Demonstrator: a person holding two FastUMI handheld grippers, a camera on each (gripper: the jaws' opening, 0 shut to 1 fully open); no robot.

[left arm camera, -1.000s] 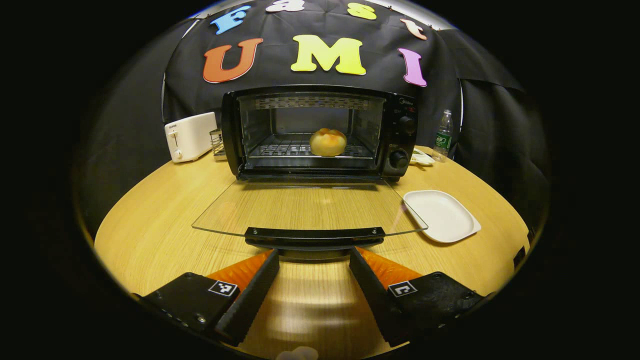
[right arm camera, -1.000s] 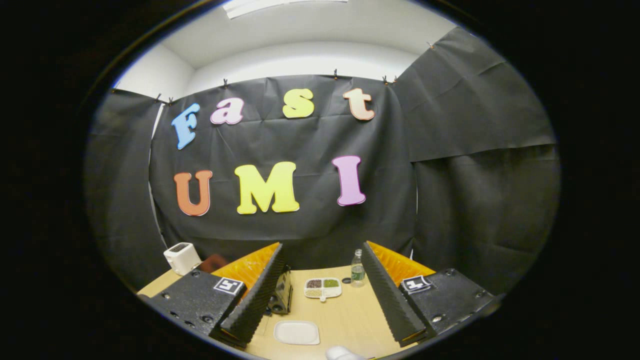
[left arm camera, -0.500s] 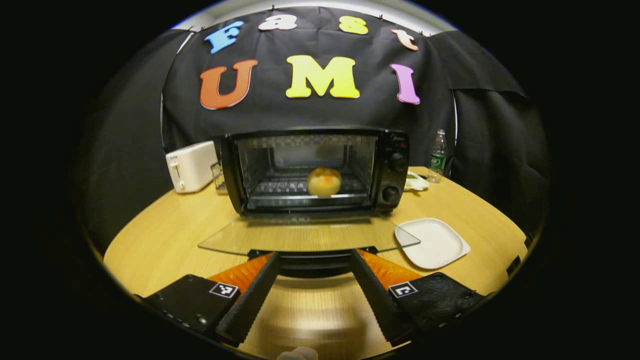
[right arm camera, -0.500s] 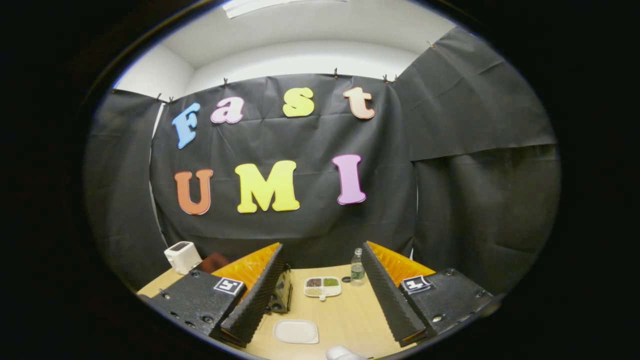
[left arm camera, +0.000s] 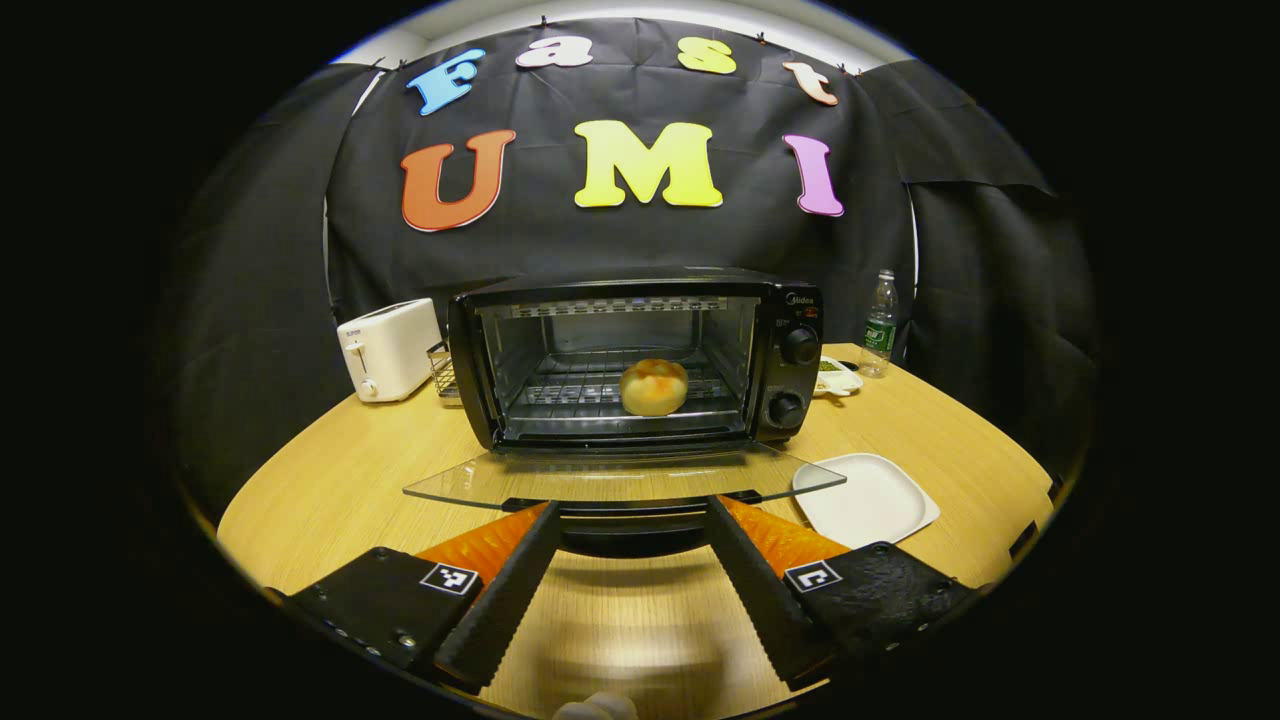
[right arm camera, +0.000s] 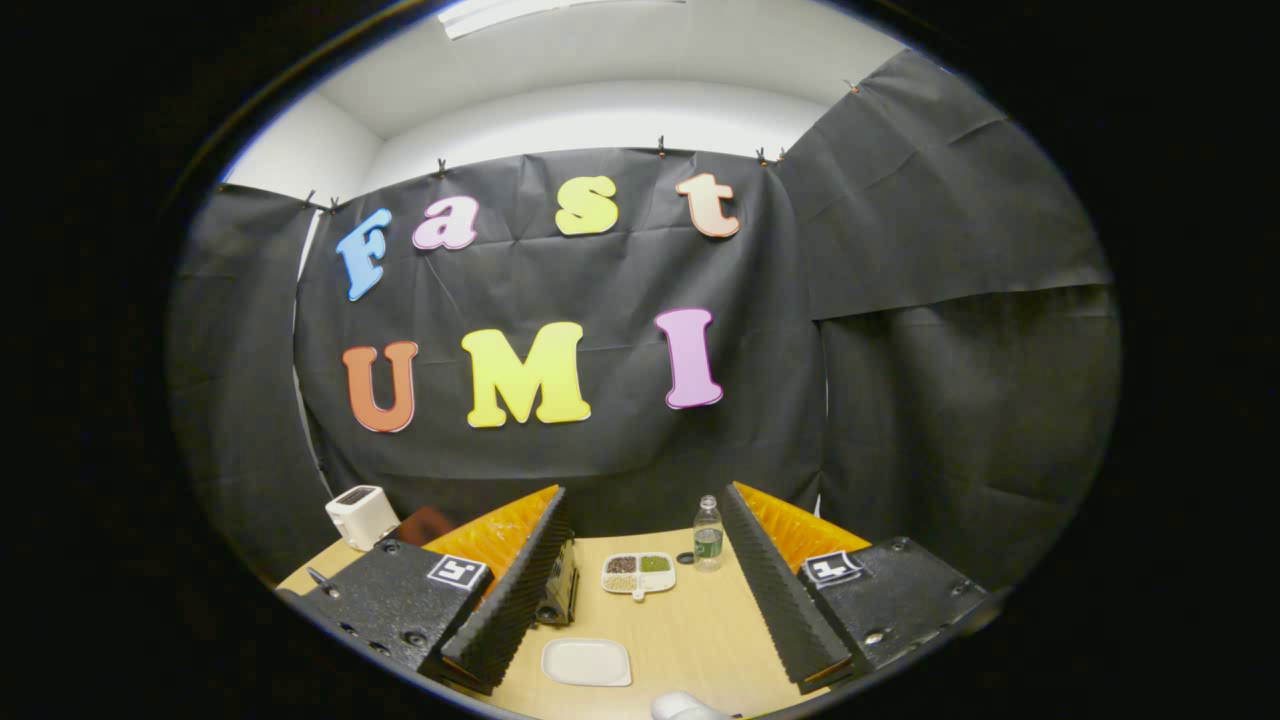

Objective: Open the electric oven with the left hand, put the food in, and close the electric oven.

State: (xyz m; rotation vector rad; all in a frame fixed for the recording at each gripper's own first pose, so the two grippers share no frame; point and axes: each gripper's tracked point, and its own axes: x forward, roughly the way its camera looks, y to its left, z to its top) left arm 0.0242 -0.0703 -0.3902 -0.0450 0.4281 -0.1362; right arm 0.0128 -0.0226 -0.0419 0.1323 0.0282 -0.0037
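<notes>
Bread (left arm camera: 653, 387) sits on the oven (left arm camera: 640, 360) rack and I've dropped my left gripper (left arm camera: 625, 585) closer to the door handle (left arm camera: 630, 512) over the last second — fingers spread wide, holding nothing — so closing comes next.

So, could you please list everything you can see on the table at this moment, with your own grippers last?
Electric oven: one, black, back middle of the table, its glass door folded down flat towards the camera.
Bread roll: one, golden, on the wire rack inside the oven.
Toaster: one, white, left of the oven.
Wire holder: one, metal, between toaster and oven.
Plate: one, white, empty, right of the open door.
Divided dish: one, white, with dark, green and pale fillings, right of the oven.
Water bottle: one, clear with green label, back right.
Table: one, light wood, round.
Left gripper: open, at the door handle.
Right gripper: open, held above the table.
</notes>
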